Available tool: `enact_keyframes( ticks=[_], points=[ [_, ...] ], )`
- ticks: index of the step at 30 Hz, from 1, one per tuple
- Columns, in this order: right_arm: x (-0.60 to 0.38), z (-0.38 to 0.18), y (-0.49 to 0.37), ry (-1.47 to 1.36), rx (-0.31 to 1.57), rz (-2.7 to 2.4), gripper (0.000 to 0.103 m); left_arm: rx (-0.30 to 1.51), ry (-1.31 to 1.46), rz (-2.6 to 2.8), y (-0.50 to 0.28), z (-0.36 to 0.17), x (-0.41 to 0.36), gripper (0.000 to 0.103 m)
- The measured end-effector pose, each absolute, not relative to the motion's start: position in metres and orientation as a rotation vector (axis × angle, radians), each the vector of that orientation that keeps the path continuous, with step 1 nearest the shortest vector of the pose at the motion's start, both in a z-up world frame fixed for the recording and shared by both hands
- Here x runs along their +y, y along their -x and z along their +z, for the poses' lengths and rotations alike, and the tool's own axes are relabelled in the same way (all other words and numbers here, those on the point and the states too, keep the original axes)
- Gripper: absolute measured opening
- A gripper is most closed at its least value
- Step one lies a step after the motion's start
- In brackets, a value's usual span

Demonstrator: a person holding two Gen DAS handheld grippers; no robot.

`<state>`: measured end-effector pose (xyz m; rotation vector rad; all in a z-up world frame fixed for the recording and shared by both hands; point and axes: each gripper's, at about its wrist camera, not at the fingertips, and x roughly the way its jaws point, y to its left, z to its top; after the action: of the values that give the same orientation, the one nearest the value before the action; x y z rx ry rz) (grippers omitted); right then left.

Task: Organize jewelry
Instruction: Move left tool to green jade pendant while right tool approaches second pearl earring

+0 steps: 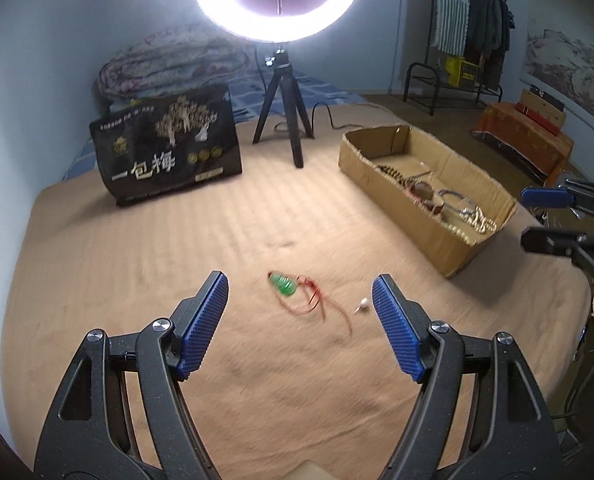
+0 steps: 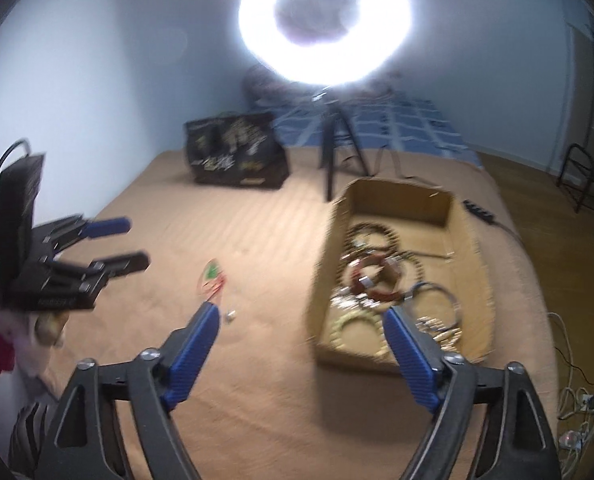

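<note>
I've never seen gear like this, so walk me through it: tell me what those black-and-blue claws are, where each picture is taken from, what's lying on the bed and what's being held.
The claws are hand-held two-finger grippers, one in each of a person's hands. Each carries a camera looking along its fingers. The left gripper stands open over a green pendant on a red cord, with a small white piece beside it. The right gripper is open too, near a cardboard box of bracelets and bead strings. Behind stand a black printed bag and a ring light on a tripod. Nothing is held.
</note>
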<state>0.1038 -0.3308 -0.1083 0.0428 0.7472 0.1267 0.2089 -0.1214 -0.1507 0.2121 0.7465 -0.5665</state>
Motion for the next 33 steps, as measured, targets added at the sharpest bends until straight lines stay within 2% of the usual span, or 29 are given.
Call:
enact_keyframes(
  ticks=[5,8,13,17,25,33],
  points=[
    [-0.301,-0.131,-0.109,-0.021,0.798,0.202,0.066,0.778,-0.203,-0.583,-0.213,-0.169,-0.116,0.075],
    [-0.288,-0.146,-0.116,-0.029,0.833,0.233,0.059,0.803,-0.206,-0.59,-0.219,-0.179,-0.118,0.062],
    [-0.277,-0.168,-0.13,-0.065,0.883,0.257,0.046,0.834,-0.203,-0.612,-0.235,-0.196,-0.125,0.055],
    [-0.272,-0.181,-0.142,-0.097,0.913,0.265,0.042,0.865,-0.203,-0.628,-0.249,-0.21,-0.13,0.042],
    [-0.256,-0.197,-0.164,-0.091,0.945,0.262,0.032,0.907,-0.215,-0.655,-0.269,-0.235,-0.133,0.042],
    [-0.242,-0.207,-0.183,-0.047,0.957,0.231,0.03,0.903,-0.229,-0.686,-0.285,-0.243,-0.139,0.042]
  ],
)
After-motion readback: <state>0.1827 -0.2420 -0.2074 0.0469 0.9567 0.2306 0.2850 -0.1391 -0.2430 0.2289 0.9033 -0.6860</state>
